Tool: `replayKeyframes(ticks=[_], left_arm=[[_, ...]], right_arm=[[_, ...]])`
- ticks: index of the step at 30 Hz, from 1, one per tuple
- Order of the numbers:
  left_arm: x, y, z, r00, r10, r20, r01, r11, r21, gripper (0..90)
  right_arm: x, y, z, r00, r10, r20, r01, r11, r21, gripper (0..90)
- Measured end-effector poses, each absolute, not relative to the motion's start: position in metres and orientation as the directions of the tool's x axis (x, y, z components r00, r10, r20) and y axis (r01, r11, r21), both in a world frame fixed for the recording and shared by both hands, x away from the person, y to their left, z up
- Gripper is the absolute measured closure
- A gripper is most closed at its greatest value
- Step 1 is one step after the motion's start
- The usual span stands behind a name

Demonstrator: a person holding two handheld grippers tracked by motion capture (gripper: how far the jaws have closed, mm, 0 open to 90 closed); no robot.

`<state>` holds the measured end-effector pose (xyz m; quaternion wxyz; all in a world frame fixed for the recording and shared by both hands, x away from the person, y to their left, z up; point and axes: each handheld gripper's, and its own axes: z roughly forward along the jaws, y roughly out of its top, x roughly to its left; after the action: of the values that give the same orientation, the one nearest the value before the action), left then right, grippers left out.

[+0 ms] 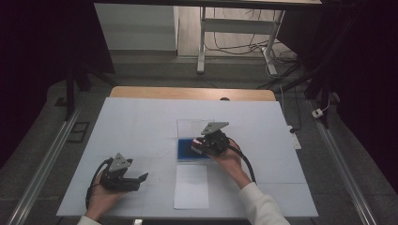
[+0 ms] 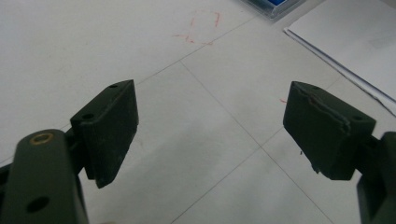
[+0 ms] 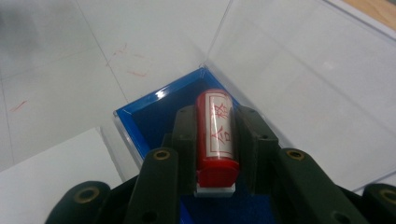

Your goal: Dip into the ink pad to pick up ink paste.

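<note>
Forearms enter over the table's (image 1: 141, 117) near edge in the high view: left gripper (image 1: 141, 179) lies level near its left corner, right gripper (image 1: 202, 146) tips down mid-table. Left gripper view: jaws apart. Right gripper view: jaws clamp the red stamp (image 3: 217, 133) above the blue-lined box (image 3: 149, 116).

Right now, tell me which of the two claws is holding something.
The right claw: it grips a red stamp over the blue case. The left claw is open, empty.

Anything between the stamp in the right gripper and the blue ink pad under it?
Nothing visible. The right gripper is shut on the red stamp, directly over the blue ink pad; the clear lid is swung open, off to the side.
</note>
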<state>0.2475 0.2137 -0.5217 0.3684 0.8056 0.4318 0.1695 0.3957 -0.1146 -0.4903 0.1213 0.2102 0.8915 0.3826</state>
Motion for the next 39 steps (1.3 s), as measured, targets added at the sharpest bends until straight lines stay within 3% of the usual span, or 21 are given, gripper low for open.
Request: replayKeyframes(ticks=[14,39], left_arm=[[0.248,0.215,-0.522,0.575,0.817,-0.045,0.567,-0.358,0.741,18.2],[0.248,0.214,-0.523,0.571,0.820,-0.039,0.574,-0.365,0.733,18.2]], right_arm=[[0.401,-0.105,-0.483,-0.872,0.488,-0.041,0.344,0.671,0.657,70.7],[0.396,-0.100,-0.484,-0.870,0.480,-0.116,0.314,0.720,0.619,71.0]])
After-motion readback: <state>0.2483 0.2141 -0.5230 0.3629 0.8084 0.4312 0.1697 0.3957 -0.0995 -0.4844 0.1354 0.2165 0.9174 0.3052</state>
